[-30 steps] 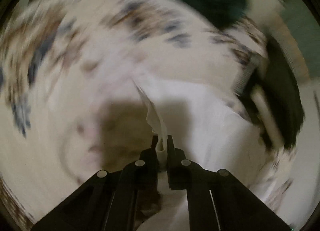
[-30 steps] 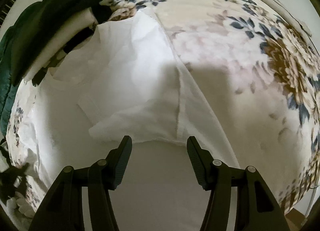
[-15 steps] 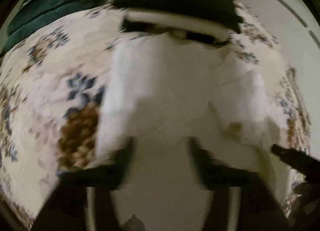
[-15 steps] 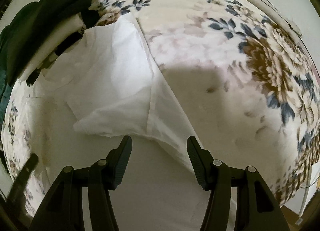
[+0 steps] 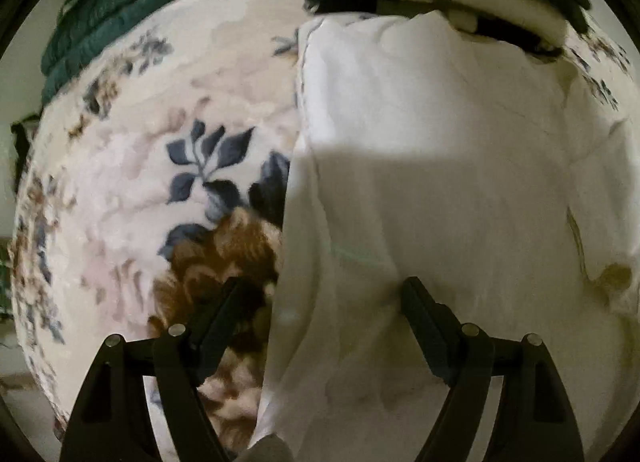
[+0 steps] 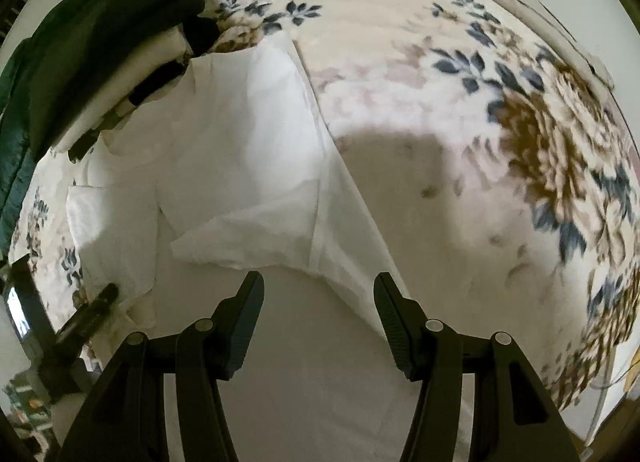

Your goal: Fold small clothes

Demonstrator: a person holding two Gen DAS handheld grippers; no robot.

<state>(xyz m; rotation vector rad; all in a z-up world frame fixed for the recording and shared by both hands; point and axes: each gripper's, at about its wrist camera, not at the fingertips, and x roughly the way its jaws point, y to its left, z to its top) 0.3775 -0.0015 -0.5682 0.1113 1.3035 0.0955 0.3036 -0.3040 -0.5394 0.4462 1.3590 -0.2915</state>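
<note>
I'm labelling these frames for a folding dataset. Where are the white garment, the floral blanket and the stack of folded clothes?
white garment [image 5: 440, 189], left wrist view, on its flat middle panel
floral blanket [image 6: 460, 109], right wrist view, on bare patterned fabric
stack of folded clothes [image 6: 104, 49], right wrist view, on the dark top layer

Inventory, by count:
- White garment [image 5: 440, 189]: one, spread flat.
- Floral blanket [image 5: 132, 189]: one, lying under everything.
- Stack of folded clothes [image 6: 108, 61]: one; its layers look like about three or four dark and pale pieces, though the edges blur together.
- Dark green cover [image 5: 108, 17]: one, bunched at the far edge.
- Grippers: two, the left gripper [image 5: 324, 298] and the right gripper [image 6: 318, 290], with two fingers each.
</note>
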